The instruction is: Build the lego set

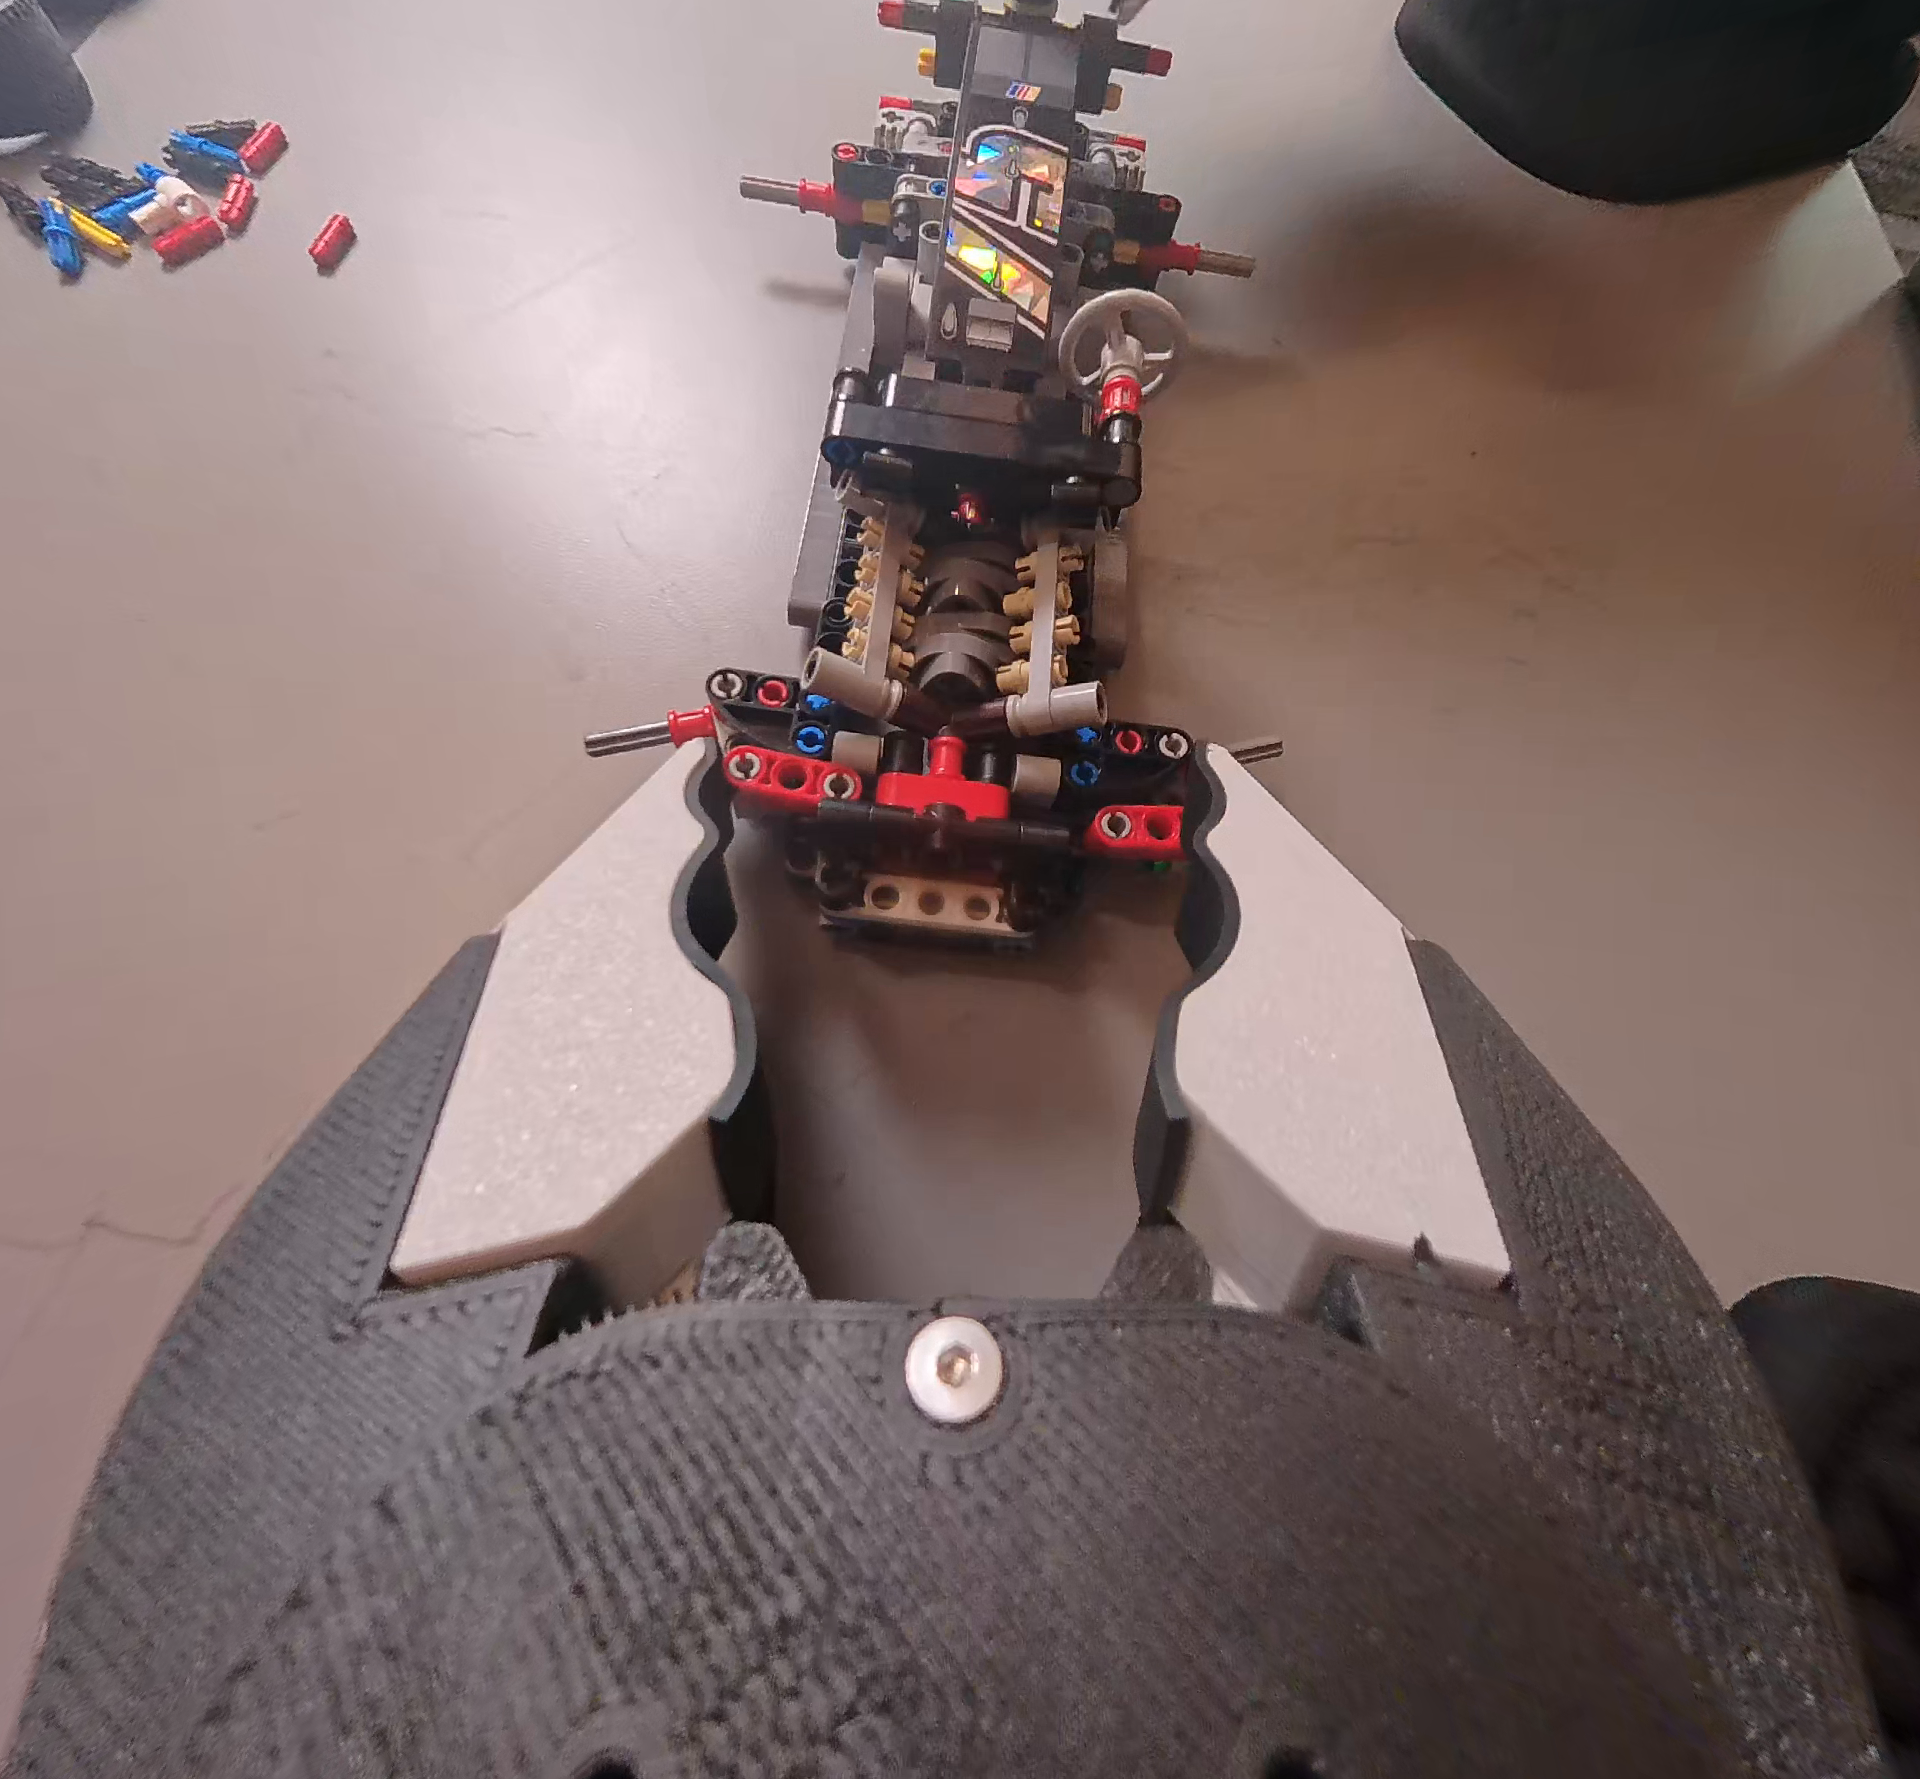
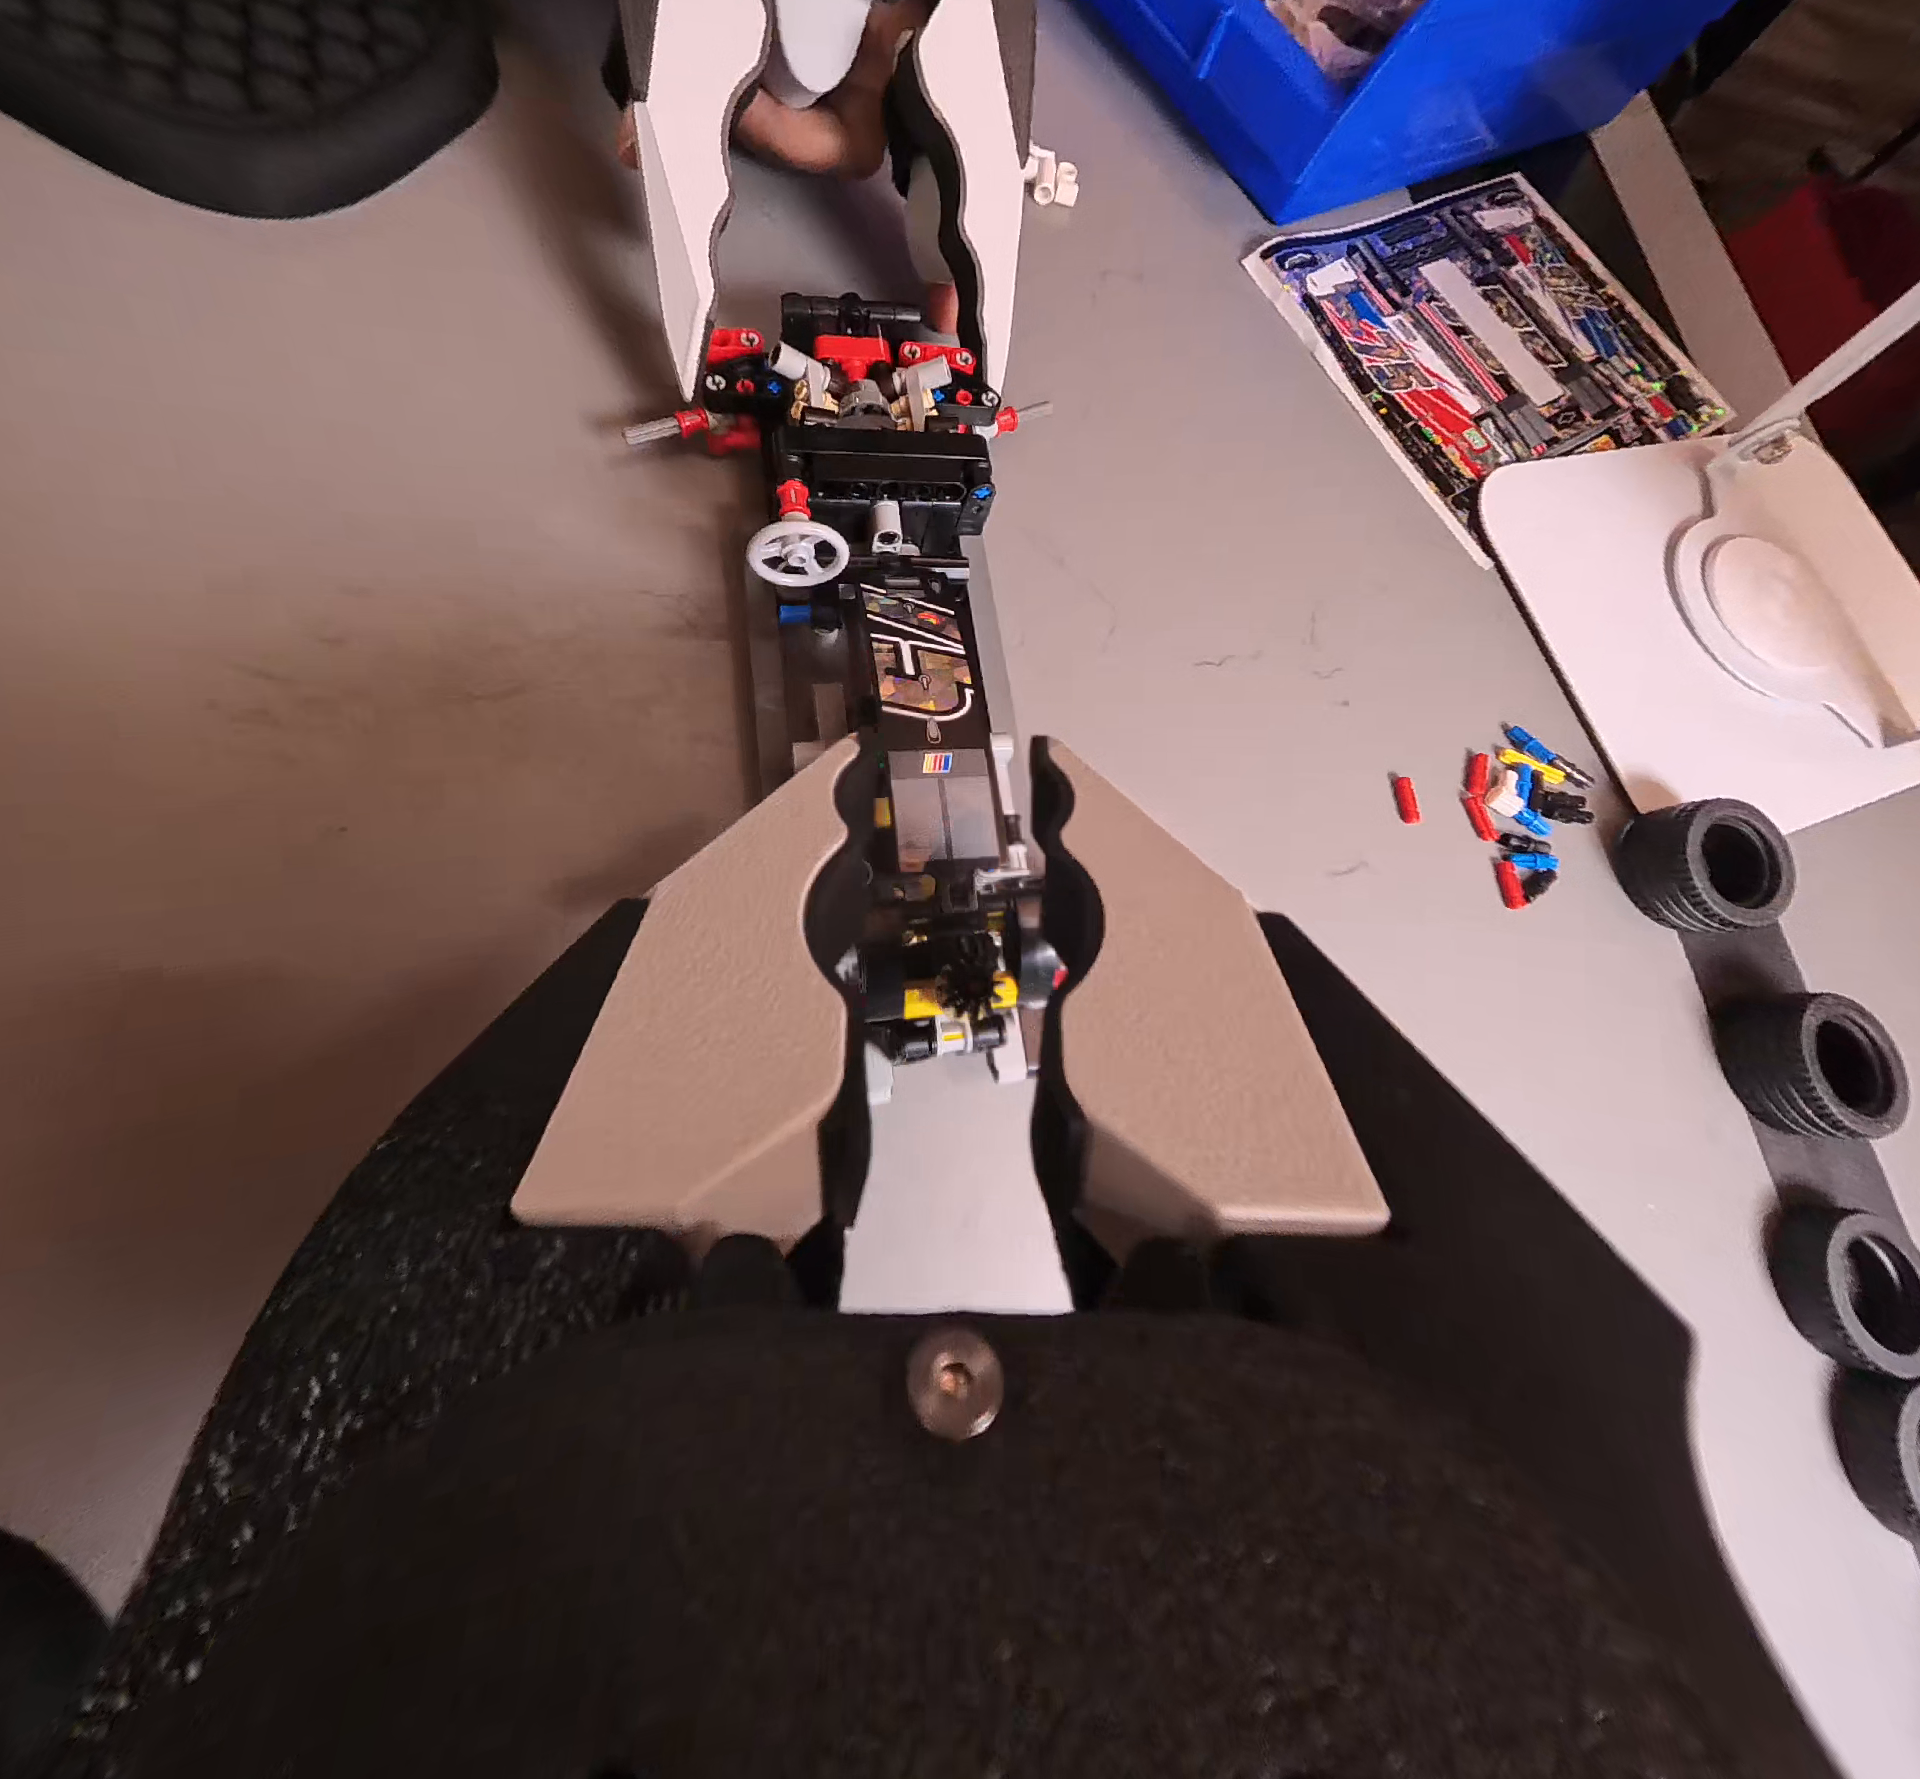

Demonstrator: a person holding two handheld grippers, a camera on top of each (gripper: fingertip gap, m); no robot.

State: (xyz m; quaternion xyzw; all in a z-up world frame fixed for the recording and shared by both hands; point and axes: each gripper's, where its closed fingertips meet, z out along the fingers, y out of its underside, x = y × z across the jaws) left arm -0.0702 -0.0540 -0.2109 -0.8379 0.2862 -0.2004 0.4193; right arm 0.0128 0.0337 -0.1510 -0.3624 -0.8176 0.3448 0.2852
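The car chassis lies lengthwise on the grey table, running from my left gripper toward twelve o'clock in the left wrist view, where my right gripper meets its far end. My left jaws stand apart, flanking the red-and-black rear end; whether the pads press it I cannot tell. My right jaws straddle the nose with the black gear, close on both sides, yet I cannot tell if they pinch it. I judge the build about midway: engine block, steering wheel and stickered centre panel are on, but the axles stick out bare. Four black tyres wait at three to four o'clock in the right wrist view, loose pins in red, blue and black lie just beside them, the sticker sheet at two o'clock, the blue bin of bagged parts at one.
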